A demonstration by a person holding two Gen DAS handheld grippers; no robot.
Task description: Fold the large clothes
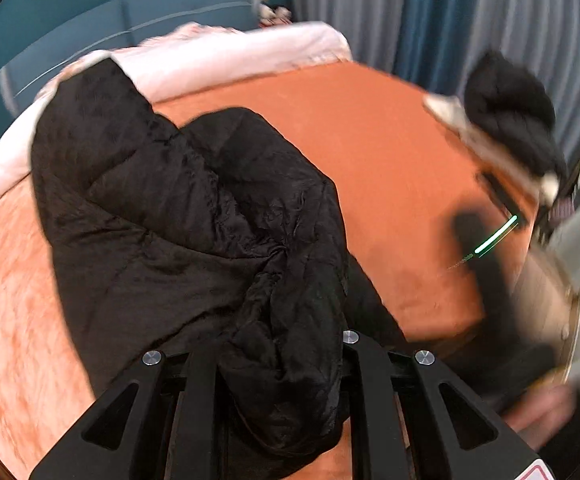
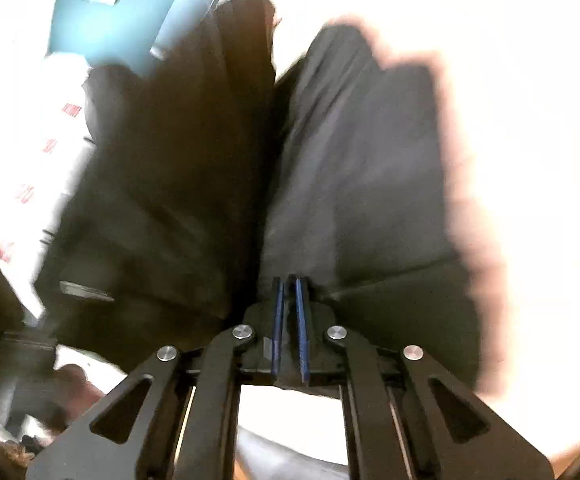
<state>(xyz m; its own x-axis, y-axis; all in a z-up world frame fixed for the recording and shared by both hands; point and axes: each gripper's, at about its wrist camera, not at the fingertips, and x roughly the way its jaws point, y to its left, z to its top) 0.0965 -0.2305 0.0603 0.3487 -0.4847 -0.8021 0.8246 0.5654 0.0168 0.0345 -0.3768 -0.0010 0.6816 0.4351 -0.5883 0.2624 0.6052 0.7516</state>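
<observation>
left wrist view is showing the left tongs clamping a bunched black coat over the bed. right tongs are pinching its edge too. judging by this, a fold is being carried over; next, laying it flat.

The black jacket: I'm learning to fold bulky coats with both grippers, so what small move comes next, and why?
Probably carry both held ends across and lay them flat. The left gripper is shut on a bunched fold of the black jacket, which lies crumpled on the orange bedspread; the right gripper pinches dark fabric too. That end hangs lifted in the left view, so nothing is folded flat.
</observation>
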